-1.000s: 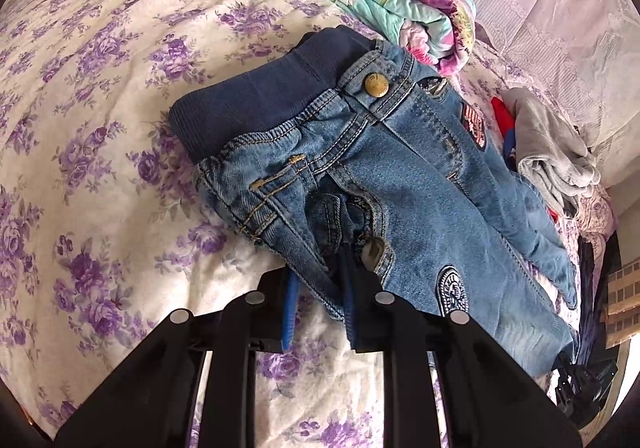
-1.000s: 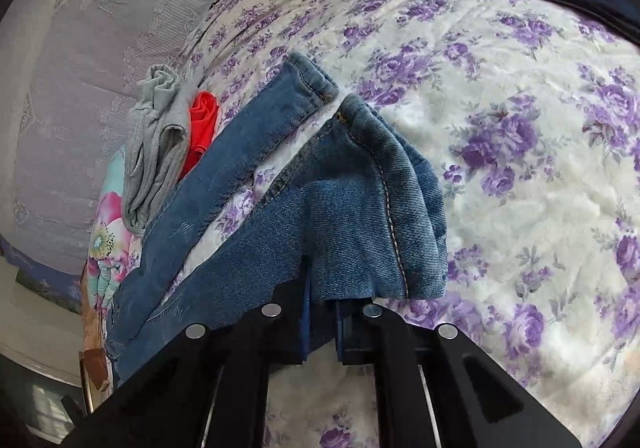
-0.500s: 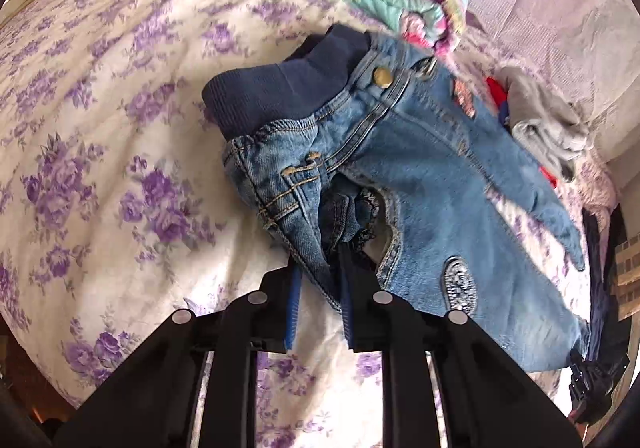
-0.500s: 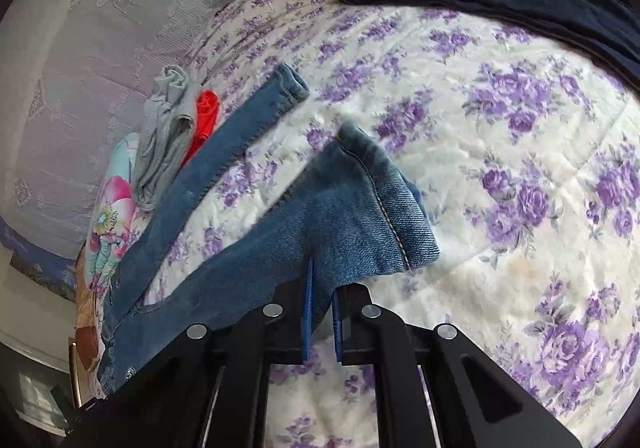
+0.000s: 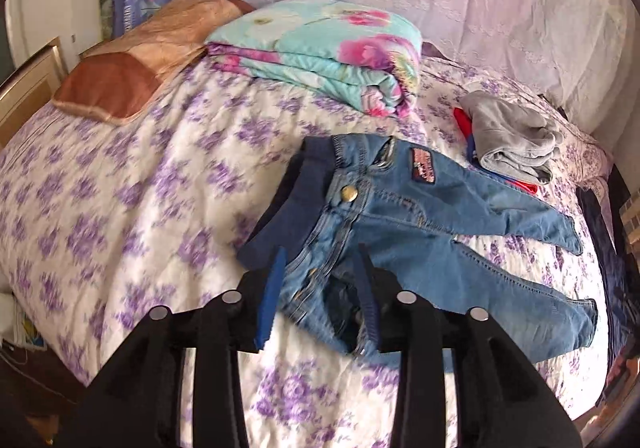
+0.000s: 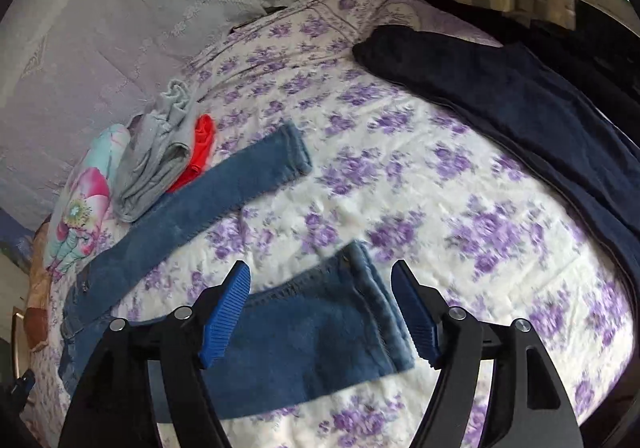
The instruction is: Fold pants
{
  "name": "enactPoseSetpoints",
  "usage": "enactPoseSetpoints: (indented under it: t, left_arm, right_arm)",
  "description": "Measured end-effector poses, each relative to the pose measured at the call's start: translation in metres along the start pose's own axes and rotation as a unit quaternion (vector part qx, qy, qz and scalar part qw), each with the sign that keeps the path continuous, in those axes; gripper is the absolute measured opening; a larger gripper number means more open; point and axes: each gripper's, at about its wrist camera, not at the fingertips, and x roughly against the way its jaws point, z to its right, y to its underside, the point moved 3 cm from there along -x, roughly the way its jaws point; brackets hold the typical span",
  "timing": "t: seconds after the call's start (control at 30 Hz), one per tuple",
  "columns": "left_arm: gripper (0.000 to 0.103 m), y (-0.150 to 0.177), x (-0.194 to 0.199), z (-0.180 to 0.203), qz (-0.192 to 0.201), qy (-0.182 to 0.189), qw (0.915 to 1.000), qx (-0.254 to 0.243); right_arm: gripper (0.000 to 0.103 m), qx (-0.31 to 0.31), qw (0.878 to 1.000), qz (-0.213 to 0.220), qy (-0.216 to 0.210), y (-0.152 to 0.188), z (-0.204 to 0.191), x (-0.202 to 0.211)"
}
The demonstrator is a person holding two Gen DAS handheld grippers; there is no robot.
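Floral bedspread [image 6: 460, 208] bare beyond jeans [image 5: 420, 232] hems; both grippers' fingers spread, gripping nothing.

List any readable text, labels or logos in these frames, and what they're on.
None can be read.
Patch on the jeans, below the waistband: it has lettering, too small and blurred to read.
Metal button on the jeans: any embossing is too small to tell.
Right wrist view: no text in sight.

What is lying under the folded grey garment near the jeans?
Under the grey garment a red cloth sticks out, with a blue edge beside it. It lies on the floral bedspread. How far the red cloth reaches underneath is covered.
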Motion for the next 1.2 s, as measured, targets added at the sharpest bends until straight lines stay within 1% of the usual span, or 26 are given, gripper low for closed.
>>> enactPoseSetpoints:
  t: [0.07,0.13,0.17,0.2,0.23,0.27,0.3,0.33,0.37,0.4,0.43,0.47,0.53,0.6,0.7,0.77,0.83,0.9,0.97,1.0,1.03,1.07,1.1,1.13,1.17,1.2]
  left_arm:
    - [0.049,-0.028,-0.034,0.019,-0.022,0.023,0.9991,-0.028]
    - [0.048,-0.048,-0.078,0.034,-0.063,0.021,0.9968,-0.045]
    - [0.046,-0.053,-0.099,0.041,-0.080,0.013,0.9953,-0.053]
    - [0.038,-0.057,-0.119,0.045,-0.093,0.002,0.9941,-0.057]
    - [0.033,-0.060,-0.137,0.048,-0.108,-0.008,0.9920,-0.065]
    - [0.022,-0.062,-0.154,0.050,-0.121,-0.023,0.9898,-0.072]
    - [0.018,-0.064,-0.167,0.049,-0.131,-0.033,0.9883,-0.070]
    - [0.017,-0.065,-0.177,0.051,-0.139,-0.038,0.9868,-0.073]
    - [0.013,-0.068,-0.185,0.051,-0.142,-0.046,0.9857,-0.078]
    - [0.012,-0.069,-0.193,0.052,-0.147,-0.061,0.9838,-0.081]
    - [0.012,-0.069,-0.202,0.051,-0.162,-0.069,0.9806,-0.085]
    - [0.012,-0.068,-0.210,0.050,-0.173,-0.072,0.9789,-0.081]
    - [0.012,-0.066,-0.209,0.049,-0.170,-0.077,0.9792,-0.079]
    - [0.011,-0.063,-0.200,0.051,-0.158,-0.081,0.9799,-0.091]
    - [0.012,-0.059,-0.195,0.049,-0.154,-0.063,0.9815,-0.095]
    - [0.012,-0.058,-0.200,0.046,-0.156,-0.057,0.9820,-0.089]
    - [0.012,-0.059,-0.208,0.049,-0.160,-0.067,0.9805,-0.092]
    - [0.010,-0.060,-0.213,0.060,-0.160,-0.091,0.9757,-0.119]
    - [0.010,-0.059,-0.210,0.068,-0.161,-0.110,0.9686,-0.155]
    - [0.011,-0.060,-0.205,0.069,-0.162,-0.108,0.9659,-0.171]
    - [0.014,-0.062,-0.199,0.068,-0.168,-0.095,0.9649,-0.178]
    - [0.022,-0.065,-0.190,0.065,-0.172,-0.080,0.9655,-0.178]
    - [0.039,-0.071,-0.179,0.060,-0.169,-0.070,0.9671,-0.177]
    - [0.051,-0.081,-0.168,0.052,-0.154,-0.074,0.9695,-0.175]
    - [0.073,-0.094,-0.156,0.044,-0.126,-0.091,0.9731,-0.170]
    - [0.082,-0.107,-0.144,0.036,-0.092,-0.110,0.9764,-0.162]
  right_arm:
    - [0.074,-0.004,0.999,-0.032,-0.013,-0.029,-0.010,-0.038]
    - [0.074,-0.015,0.998,-0.063,0.001,-0.049,-0.011,-0.080]
    - [0.074,-0.025,0.997,-0.077,0.004,-0.053,-0.011,-0.098]
    - [0.074,-0.036,0.995,-0.090,-0.005,-0.056,-0.009,-0.115]
    - [0.073,-0.047,0.994,-0.100,-0.013,-0.059,-0.008,-0.129]
    - [0.073,-0.055,0.993,-0.107,-0.015,-0.060,-0.006,-0.141]
    - [0.071,-0.062,0.992,-0.110,-0.017,-0.061,-0.007,-0.151]
    - [0.063,-0.065,0.992,-0.110,-0.023,-0.062,-0.007,-0.161]
    - [0.054,-0.067,0.992,-0.106,-0.024,-0.062,-0.008,-0.168]
    - [0.019,-0.065,0.992,-0.102,-0.022,-0.061,-0.009,-0.176]
    - [0.009,-0.065,0.992,-0.104,-0.025,-0.059,-0.010,-0.182]
    - [0.009,-0.068,0.993,-0.099,-0.020,-0.058,-0.010,-0.183]
    - [0.008,-0.053,0.995,-0.085,-0.009,-0.058,-0.014,-0.170]
    - [0.008,-0.048,0.996,-0.073,-0.008,-0.059,-0.015,-0.145]
    - [0.008,-0.041,0.997,-0.064,0.003,-0.055,-0.009,-0.117]
    - [0.008,-0.051,0.995,-0.082,0.008,-0.046,0.001,-0.123]
    - [0.011,-0.054,0.992,-0.114,0.027,-0.035,0.011,-0.152]
    - [0.012,-0.043,0.994,-0.100,0.029,-0.033,0.011,-0.157]
    - [0.022,-0.033,0.992,-0.115,0.042,-0.033,0.004,-0.152]
    - [0.042,-0.028,0.991,-0.122,0.047,-0.033,0.000,-0.147]
    - [0.058,-0.023,0.990,-0.125,0.056,-0.032,-0.002,-0.139]
    - [0.060,-0.014,0.990,-0.119,0.073,-0.031,-0.004,-0.128]
    - [0.062,-0.003,0.990,-0.109,0.092,-0.030,-0.006,-0.114]
    - [0.065,0.007,0.990,-0.095,0.102,-0.028,-0.007,-0.100]
    - [0.068,0.011,0.991,-0.080,0.103,-0.024,-0.007,-0.085]
    - [0.073,0.010,0.993,-0.066,0.096,-0.018,-0.007,-0.069]
